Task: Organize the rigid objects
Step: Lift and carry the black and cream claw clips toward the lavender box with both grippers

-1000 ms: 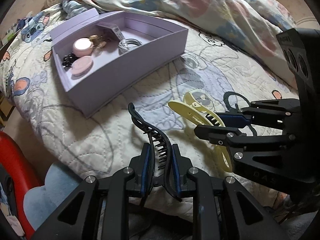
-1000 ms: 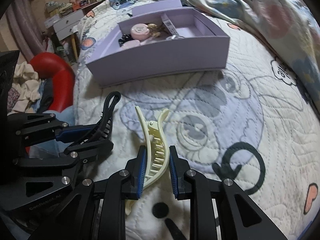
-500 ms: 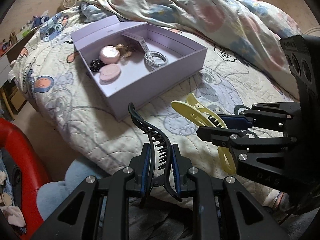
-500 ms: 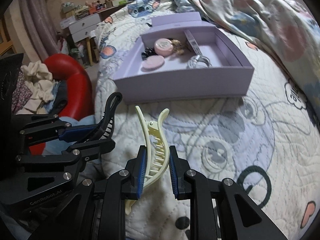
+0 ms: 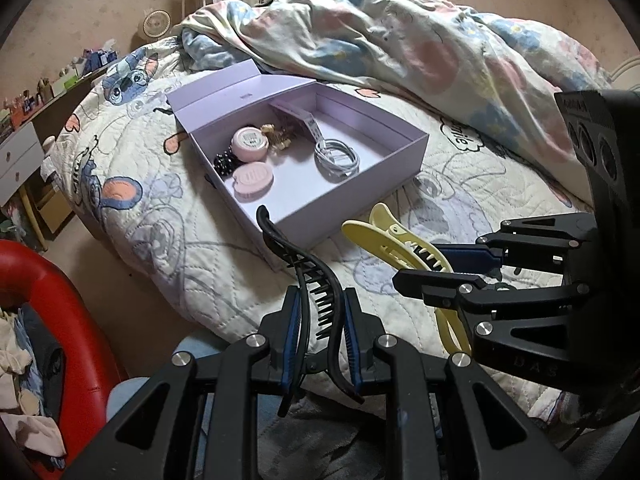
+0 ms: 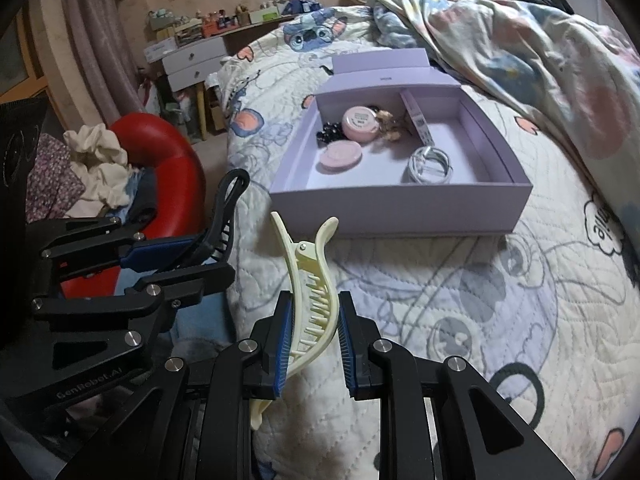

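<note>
My left gripper (image 5: 320,320) is shut on a black hair clip (image 5: 304,276), held above the bed's near edge. My right gripper (image 6: 312,320) is shut on a pale yellow hair clip (image 6: 308,276), beside the left one. The yellow clip also shows in the left wrist view (image 5: 396,240), and the black clip in the right wrist view (image 6: 224,208). An open lilac box (image 5: 360,188) lies on the quilt ahead of both grippers. It holds a round pink case (image 5: 250,142), a pink compact (image 5: 254,176), a black hair tie (image 5: 222,164), a coiled white cable (image 5: 336,154) and a gold clip (image 5: 278,136).
A rumpled floral duvet (image 5: 400,48) lies behind and right of the box. A red chair (image 6: 172,160) with clothes stands left of the bed. White drawers (image 6: 192,64) and a cluttered shelf stand by the far wall.
Both grippers have lifted and pulled back from the bed, each still holding its clip. The lilac box now looks farther away and its inside shows more fully.
</note>
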A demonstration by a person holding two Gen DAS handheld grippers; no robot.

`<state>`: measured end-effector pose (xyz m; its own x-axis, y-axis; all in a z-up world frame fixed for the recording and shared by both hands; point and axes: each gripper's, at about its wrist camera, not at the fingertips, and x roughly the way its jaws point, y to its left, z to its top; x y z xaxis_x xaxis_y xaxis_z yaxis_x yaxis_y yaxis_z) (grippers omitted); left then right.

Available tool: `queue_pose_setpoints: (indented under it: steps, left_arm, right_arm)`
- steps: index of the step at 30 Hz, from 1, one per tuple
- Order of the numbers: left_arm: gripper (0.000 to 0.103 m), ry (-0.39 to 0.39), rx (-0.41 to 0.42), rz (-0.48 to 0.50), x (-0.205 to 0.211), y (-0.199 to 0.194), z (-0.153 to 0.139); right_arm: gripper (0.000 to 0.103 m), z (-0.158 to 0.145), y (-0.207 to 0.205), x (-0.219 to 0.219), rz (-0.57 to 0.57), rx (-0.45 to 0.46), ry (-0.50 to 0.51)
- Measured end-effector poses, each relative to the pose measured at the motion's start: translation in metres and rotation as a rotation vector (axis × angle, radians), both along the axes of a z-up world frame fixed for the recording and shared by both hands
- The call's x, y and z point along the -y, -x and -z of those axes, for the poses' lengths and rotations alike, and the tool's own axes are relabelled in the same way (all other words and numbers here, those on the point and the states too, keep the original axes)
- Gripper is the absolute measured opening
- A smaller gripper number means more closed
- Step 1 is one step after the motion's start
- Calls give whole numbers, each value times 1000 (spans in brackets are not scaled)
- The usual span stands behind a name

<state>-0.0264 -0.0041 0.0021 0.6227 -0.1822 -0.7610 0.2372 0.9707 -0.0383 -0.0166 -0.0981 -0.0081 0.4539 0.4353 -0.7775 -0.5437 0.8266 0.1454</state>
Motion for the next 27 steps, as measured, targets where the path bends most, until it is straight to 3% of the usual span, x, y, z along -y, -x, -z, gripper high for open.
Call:
queue_pose_setpoints:
  steps: [27]
  left_arm:
    - [20, 19, 14, -14, -10, -48, -11]
  right_arm:
    - [21, -10, -45, -8, -36, 25, -21]
